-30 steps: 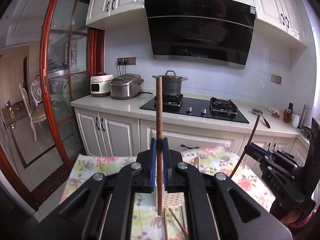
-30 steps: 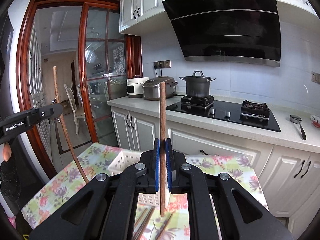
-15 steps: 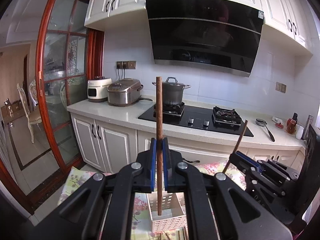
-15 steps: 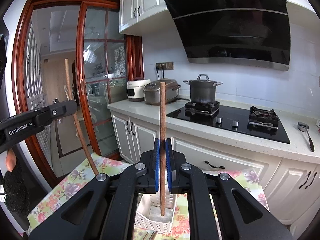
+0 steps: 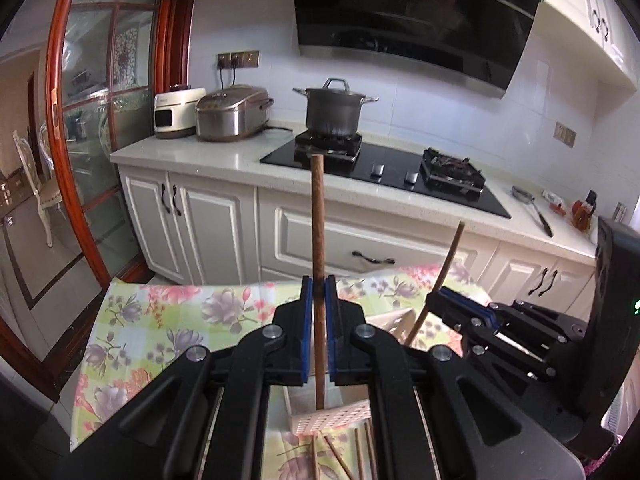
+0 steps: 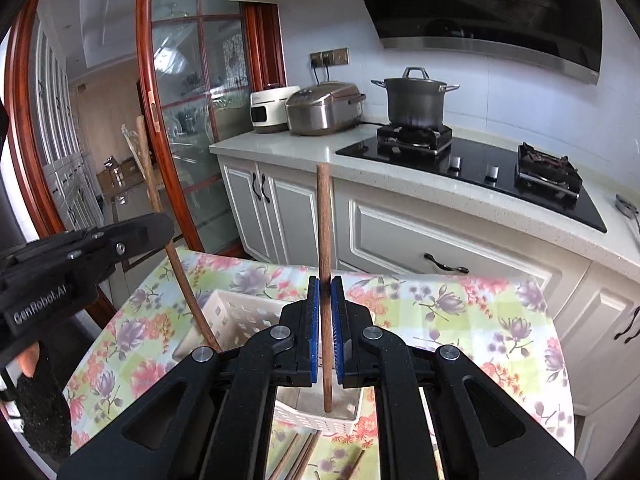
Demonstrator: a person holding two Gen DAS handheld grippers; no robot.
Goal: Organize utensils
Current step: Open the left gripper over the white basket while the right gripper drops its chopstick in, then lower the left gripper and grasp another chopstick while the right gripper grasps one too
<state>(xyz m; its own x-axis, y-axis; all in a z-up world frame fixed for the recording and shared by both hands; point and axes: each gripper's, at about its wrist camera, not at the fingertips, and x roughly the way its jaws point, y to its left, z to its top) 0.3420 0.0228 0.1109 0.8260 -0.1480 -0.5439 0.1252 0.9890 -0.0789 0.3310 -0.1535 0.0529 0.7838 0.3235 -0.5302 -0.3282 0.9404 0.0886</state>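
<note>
Kitchen: floral tablecloth (image 6: 472,320), white basket (image 6: 240,316) on it; both claws (image 5: 319,300) (image 6: 325,304) clamped on upright chopsticks (image 5: 319,240) (image 6: 324,240).

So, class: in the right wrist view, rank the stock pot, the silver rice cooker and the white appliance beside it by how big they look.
1. Stock pot and silver rice cooker: too alike to separate; the pot looks taller, the cooker about as wide.
2. White appliance: smallest, though the cooker partly hides it.
</note>
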